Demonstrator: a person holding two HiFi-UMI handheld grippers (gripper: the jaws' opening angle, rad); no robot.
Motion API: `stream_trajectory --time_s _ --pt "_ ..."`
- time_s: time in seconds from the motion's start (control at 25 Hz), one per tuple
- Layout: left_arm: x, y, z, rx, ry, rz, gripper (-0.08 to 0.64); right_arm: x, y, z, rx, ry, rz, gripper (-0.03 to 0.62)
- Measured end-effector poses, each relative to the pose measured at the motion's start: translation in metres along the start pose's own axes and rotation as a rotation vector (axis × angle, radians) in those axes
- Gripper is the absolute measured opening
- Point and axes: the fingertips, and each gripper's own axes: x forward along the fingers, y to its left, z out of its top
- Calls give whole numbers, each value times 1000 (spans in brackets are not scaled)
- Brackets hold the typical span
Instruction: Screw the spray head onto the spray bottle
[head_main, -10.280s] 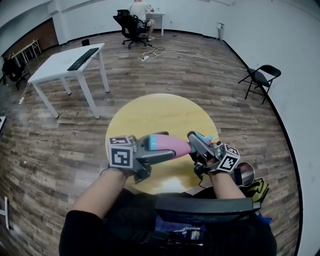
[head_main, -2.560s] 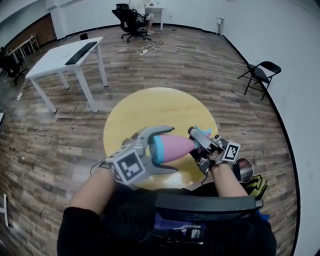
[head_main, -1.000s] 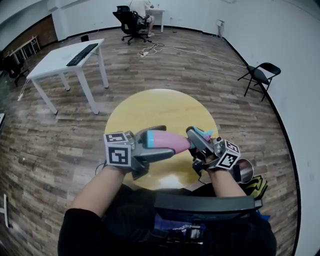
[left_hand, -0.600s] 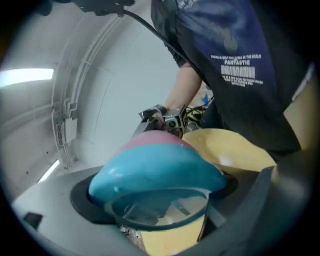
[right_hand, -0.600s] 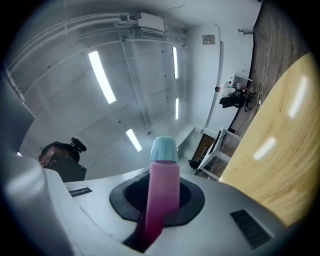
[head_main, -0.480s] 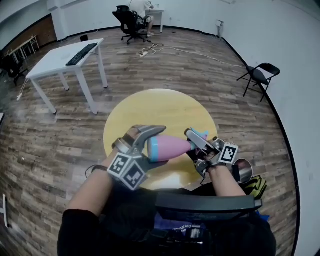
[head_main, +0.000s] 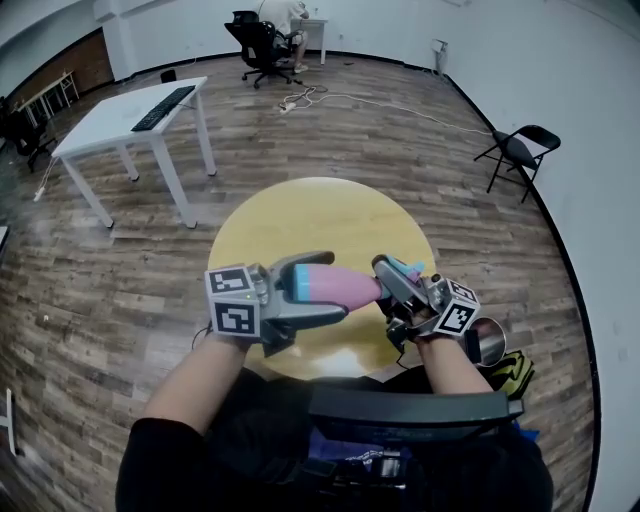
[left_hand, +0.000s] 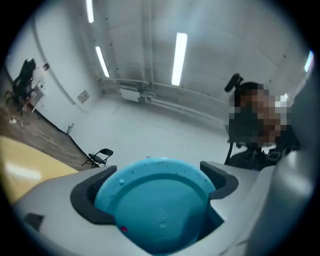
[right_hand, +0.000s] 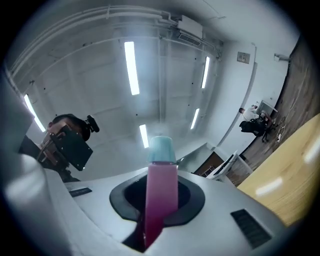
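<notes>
Head view: left tongs (head_main: 325, 288) clamp pink, blue-based bottle (head_main: 345, 284); right tongs (head_main: 389, 284) pinch spray head (head_main: 406, 268).

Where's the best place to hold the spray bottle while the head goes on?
Grip its wide blue base end, coming in from the person's left. The spray bottle lies roughly level with its narrow end pointing right toward the spray head, so the base is the free end. The left gripper clamps there now, its curved jaws cupping the round base.
</notes>
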Motion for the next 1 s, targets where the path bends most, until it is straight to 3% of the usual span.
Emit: stream_trajectory --time_s 0.08,0.12,0.24,0.28,0.32,0.4,0.44,0.52,0.64,0.72,0.76,0.84,0.88,0.92,0.96,1.0 --pt "6 -11 -14 221 144 22 545 -2 2 3 31 8 27 48" --pt "7 -13 -25 402 245 45 543 -2 0 2 45 24 27 48" --pt "-1 8 -66 1098 631 194 541 -6 -14 -6 146 65 -6 48" --pt "-5 20 -75 1270 733 248 540 -10 -19 -10 181 66 -20 48" --pt "-9 29 -81 1390 797 283 538 -14 -22 -14 215 63 -31 48" --pt "-15 35 -85 1498 833 313 537 -13 -21 -21 279 55 -40 55" --pt "-16 34 -84 1495 818 317 537 -10 -19 -23 292 59 -42 55" --pt "-17 34 -77 1414 742 342 538 -5 -20 -21 279 70 -53 49" --pt "-36 42 -38 1181 505 483 538 -17 -26 2 251 -46 -64 46" --pt "-64 51 -5 896 232 550 538 -42 -30 29 204 -172 -96 46" --pt "-81 57 6 696 104 566 538 -56 -31 41 174 -227 -117 46" --pt "-115 63 12 286 -116 516 532 -82 -32 60 115 -310 -158 46" --pt "-126 64 11 125 -223 462 532 -93 -33 67 89 -339 -177 46" --pt "-135 66 9 12 -314 421 532 -103 -33 72 68 -363 -194 46" --pt "-140 68 6 -51 -372 404 499 -110 -34 75 52 -381 -209 46" --pt "-142 71 1 -71 -391 408 396 -115 -35 77 38 -394 -220 46"
